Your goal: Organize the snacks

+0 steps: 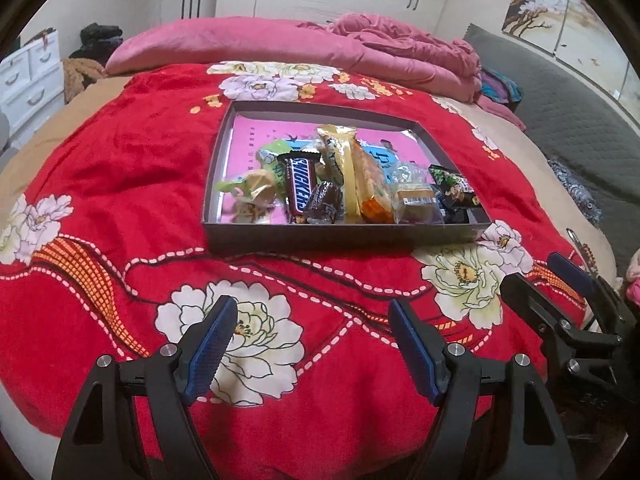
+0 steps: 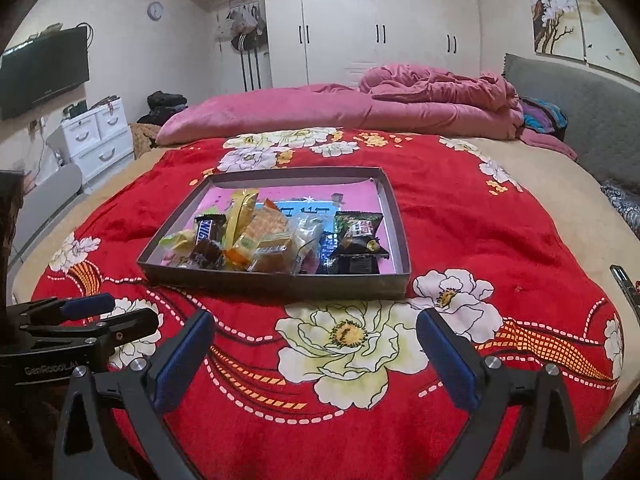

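Snacks lie heaped in a shallow dark tray (image 1: 344,238) with a pink floor, resting on a red floral blanket (image 1: 120,168) spread over the bed. Among them: a long yellow packet (image 1: 340,160), a Snickers bar (image 1: 301,186), a dark green packet (image 2: 358,226). Left gripper (image 1: 312,344) and right gripper (image 2: 316,356) hover over the blanket near the tray's front wall, jaws spread wide, nothing between them.

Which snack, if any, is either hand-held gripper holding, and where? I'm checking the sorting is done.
Nothing is held: the left hand-held gripper and right hand-held gripper are open and empty.
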`<state>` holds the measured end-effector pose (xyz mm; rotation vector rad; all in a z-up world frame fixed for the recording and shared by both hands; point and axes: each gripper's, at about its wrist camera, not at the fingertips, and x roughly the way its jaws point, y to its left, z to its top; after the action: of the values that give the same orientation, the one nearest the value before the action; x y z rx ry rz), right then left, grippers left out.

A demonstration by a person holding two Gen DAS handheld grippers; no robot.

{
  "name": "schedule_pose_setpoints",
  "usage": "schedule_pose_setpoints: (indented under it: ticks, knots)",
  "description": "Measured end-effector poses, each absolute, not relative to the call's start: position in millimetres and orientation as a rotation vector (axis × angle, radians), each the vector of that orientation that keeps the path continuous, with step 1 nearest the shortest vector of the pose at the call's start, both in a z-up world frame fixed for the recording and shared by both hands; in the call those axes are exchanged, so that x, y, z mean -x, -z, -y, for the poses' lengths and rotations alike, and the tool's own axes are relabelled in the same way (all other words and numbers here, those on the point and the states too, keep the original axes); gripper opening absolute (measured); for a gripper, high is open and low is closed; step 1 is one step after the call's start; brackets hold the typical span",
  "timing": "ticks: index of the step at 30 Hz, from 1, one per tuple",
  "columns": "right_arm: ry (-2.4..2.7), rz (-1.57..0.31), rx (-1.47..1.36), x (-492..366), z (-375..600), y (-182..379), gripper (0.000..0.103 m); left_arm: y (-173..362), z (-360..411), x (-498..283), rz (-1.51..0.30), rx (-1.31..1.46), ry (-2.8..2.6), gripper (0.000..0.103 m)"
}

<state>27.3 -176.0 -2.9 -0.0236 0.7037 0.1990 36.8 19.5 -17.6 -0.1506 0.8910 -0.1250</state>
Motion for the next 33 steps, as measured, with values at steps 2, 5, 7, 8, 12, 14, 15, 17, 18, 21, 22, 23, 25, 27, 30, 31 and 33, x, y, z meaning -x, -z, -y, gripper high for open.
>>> schedule_pose_setpoints:
  ticks: [2,5,7,8,12,14,15,17,18,21,22,23,25,27,30,31,33]
  knots:
    - [-0.194,-0.707,0.027,-27.9,175.8,4.2,0.102,17.7,-20.3,-37.0,-0.89,0.149,0.122,0.079]
    - [-0.186,-0.713,0.02,-29.6,177.5,6.0,0.102,18.9,-21.5,-38.2,-0.894,0.155,0.118,0.079]
    - [-0.181,-0.717,0.014,-30.6,179.1,6.9,0.102,18.9,-21.3,-38.6,-0.892,0.154,0.117,0.079]
    - [-0.178,-0.72,0.012,-31.4,179.8,7.6,0.102,18.7,-20.3,-38.8,-0.889,0.148,0.114,0.079]
    - [-0.174,-0.725,0.008,-32.7,181.6,9.6,0.102,18.3,-17.8,-39.3,-0.887,0.138,0.117,0.079]
    - [-0.174,-0.726,0.008,-32.7,181.6,9.8,0.102,18.4,-17.0,-39.7,-0.887,0.135,0.115,0.079]
    - [-0.173,-0.728,0.008,-33.0,181.7,10.2,0.102,18.3,-16.9,-40.0,-0.887,0.135,0.114,0.079]
    - [-0.172,-0.728,0.008,-33.0,182.0,10.4,0.102,18.0,-15.9,-40.3,-0.888,0.128,0.112,0.079]
    - [-0.172,-0.729,0.007,-33.1,182.0,10.5,0.102,17.8,-15.4,-40.1,-0.887,0.125,0.109,0.079]
    - [-0.171,-0.73,0.005,-33.2,182.3,11.2,0.102,17.6,-15.4,-40.2,-0.887,0.123,0.107,0.079]
    - [-0.17,-0.73,0.005,-33.3,182.5,11.4,0.102,17.6,-15.3,-40.3,-0.888,0.123,0.109,0.079]
    - [-0.17,-0.731,0.004,-33.9,182.7,11.6,0.102,17.8,-14.9,-40.6,-0.89,0.12,0.109,0.079]
    - [-0.168,-0.732,0.003,-34.3,183.1,12.0,0.102,18.2,-14.0,-40.6,-0.892,0.113,0.106,0.079]
    - [-0.167,-0.734,0.003,-34.2,183.5,12.6,0.102,18.8,-13.2,-40.6,-0.895,0.11,0.108,0.079]
    - [-0.164,-0.736,0.003,-34.5,183.8,12.9,0.102,18.4,-13.5,-40.2,-0.891,0.11,0.109,0.079]
    - [-0.163,-0.736,0.003,-34.2,183.5,12.8,0.102,18.2,-13.9,-40.0,-0.89,0.112,0.108,0.079]
    - [-0.163,-0.737,0.003,-34.3,183.5,13.0,0.102,17.9,-14.2,-39.8,-0.888,0.111,0.105,0.079]
